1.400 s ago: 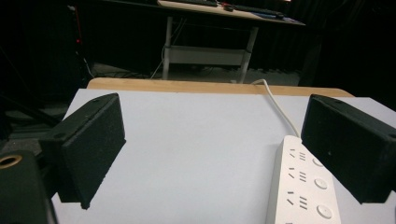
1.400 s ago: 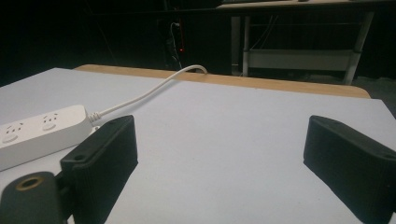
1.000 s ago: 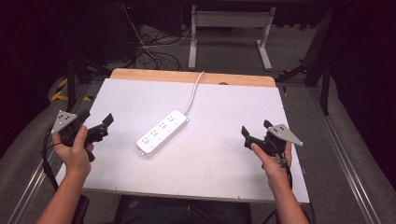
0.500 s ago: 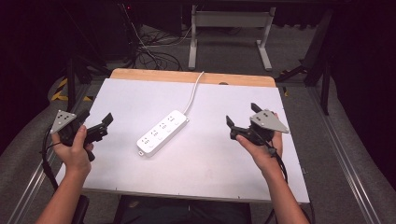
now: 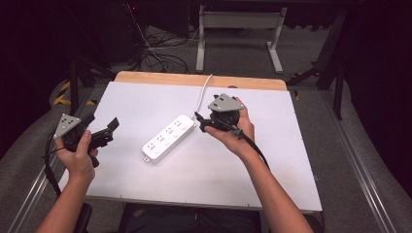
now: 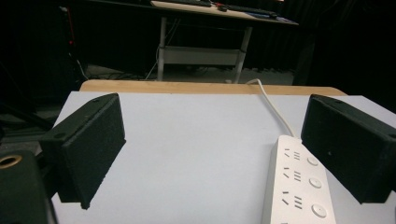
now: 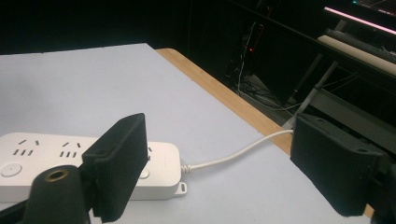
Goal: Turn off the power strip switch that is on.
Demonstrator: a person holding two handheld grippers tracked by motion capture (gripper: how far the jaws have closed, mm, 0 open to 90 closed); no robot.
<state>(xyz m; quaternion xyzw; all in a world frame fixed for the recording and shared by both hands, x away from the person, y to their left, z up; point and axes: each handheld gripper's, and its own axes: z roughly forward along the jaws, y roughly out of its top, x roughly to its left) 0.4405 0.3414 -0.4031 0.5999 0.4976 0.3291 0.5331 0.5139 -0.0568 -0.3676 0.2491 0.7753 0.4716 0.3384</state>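
i see the strip (image 5: 167,138) lying flat on the white tabletop (image 5: 194,179), set slantwise a little left of the middle, its sockets up and its white cord (image 5: 201,97) running off the far end toward the wooden back edge. my left tool (image 5: 111,132) hangs over the left edge of the tabletop, well apart from the strip and pointing toward it; in the left gripper view its jaws stand wide, nothing between them but bare tabletop, with the strip (image 6: 299,186) low at the right by the right jaw. my right tool (image 5: 199,122) sits just beside the far end of the strip, where the cord leaves it, tips aimed at that end. its jaws have just been closing, yet in the right gripper view they stand apart and grip nothing: the strip (image 7: 46,158) lies beyond the left jaw and the cord (image 7: 233,154) crosses the gap farther off, neither touched by the pads as far as i can tell.
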